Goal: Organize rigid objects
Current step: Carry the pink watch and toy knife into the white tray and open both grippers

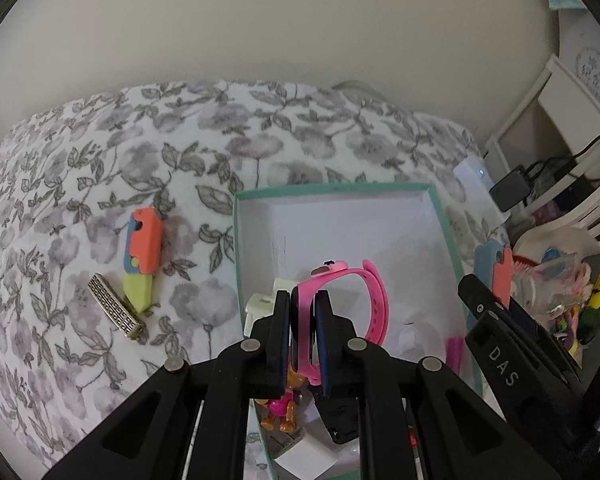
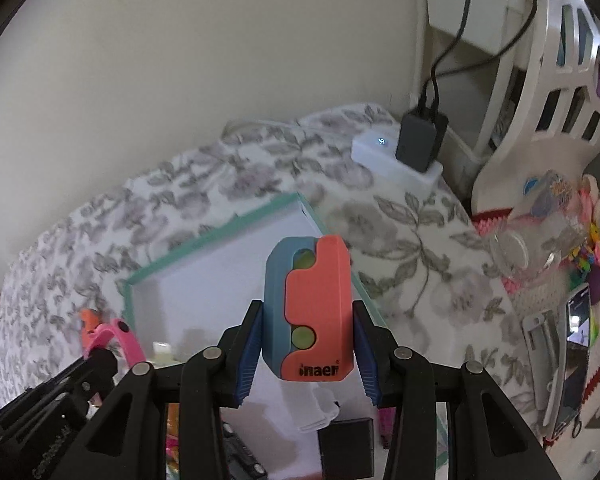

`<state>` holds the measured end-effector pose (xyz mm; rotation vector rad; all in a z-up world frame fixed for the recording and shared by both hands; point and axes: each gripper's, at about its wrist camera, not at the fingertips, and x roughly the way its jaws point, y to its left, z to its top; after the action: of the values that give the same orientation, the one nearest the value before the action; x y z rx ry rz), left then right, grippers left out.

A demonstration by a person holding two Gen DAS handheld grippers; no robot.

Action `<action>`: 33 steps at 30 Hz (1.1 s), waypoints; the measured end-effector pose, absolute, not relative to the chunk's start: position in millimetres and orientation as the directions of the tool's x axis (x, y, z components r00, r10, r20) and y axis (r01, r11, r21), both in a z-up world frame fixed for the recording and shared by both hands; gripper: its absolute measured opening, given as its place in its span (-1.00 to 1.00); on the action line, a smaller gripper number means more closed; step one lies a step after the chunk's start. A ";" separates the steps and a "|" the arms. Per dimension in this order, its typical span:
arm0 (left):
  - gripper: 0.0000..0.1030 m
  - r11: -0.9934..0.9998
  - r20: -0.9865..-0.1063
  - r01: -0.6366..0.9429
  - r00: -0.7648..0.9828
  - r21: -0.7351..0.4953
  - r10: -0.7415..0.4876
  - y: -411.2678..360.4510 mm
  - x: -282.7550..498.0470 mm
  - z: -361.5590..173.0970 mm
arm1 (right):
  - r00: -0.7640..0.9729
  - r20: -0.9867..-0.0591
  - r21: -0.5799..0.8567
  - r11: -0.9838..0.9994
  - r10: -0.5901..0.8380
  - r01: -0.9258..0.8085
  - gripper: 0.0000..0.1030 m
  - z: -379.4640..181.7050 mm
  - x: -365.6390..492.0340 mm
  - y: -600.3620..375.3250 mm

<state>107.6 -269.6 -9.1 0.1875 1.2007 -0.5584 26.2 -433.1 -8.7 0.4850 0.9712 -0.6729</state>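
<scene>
Pink and rubbery, the watch (image 1: 352, 292) sits pinched by its strap in your left gripper (image 1: 303, 312), jaws drawn tight on it, hanging over the teal-rimmed box (image 1: 332, 189) on the floral cloth (image 1: 100, 160). Your right gripper (image 2: 306, 344) clamps the orange-and-blue toy knife (image 2: 310, 312) upright between its blue pads, above the same box's right edge. Left of the box on the cloth lie a second toy knife (image 1: 142, 256) with its green blade out and, just beside it, a small metal harmonica (image 1: 116, 306).
</scene>
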 end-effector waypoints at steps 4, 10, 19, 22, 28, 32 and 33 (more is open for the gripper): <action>-0.76 0.851 -0.933 0.509 0.225 -0.133 -0.281 -275.2 105.5 -23.2 | 0.346 -0.900 0.069 0.696 -0.265 0.714 -0.12 -33.9 28.1 -438.4; -0.76 0.848 -0.948 0.517 0.197 -0.116 -0.250 -281.0 103.5 -39.3 | 0.302 -0.923 0.058 0.689 -0.239 0.722 -0.12 -55.5 27.1 -443.1; -0.75 0.844 -0.956 0.526 0.182 -0.103 -0.230 -283.2 101.6 -48.7 | 0.283 -0.931 0.050 0.686 -0.231 0.726 -0.12 -61.6 27.7 -444.8; -0.75 0.843 -0.957 0.527 0.178 -0.105 -0.230 -283.4 101.5 -48.5 | 0.281 -0.932 0.051 0.686 -0.229 0.726 -0.12 -61.6 27.8 -444.9; -0.75 0.843 -0.957 0.523 0.163 -0.122 -0.239 -282.9 102.6 -48.8 | 0.274 -0.934 0.042 0.689 -0.230 0.724 -0.12 -61.9 28.4 -444.1; -0.69 0.840 -0.957 0.530 0.162 -0.120 -0.239 -283.7 102.4 -49.0 | 0.270 -0.936 0.040 0.693 -0.226 0.720 -0.09 -62.5 29.7 -444.0; -0.66 0.839 -0.957 0.531 0.161 -0.121 -0.240 -284.0 102.2 -48.8 | 0.268 -0.936 0.036 0.694 -0.229 0.720 -0.09 -61.8 29.9 -443.9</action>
<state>102.2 -284.0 -48.8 0.2672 1.2983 -0.5597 29.9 -443.9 -61.8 0.5146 1.1286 -0.6792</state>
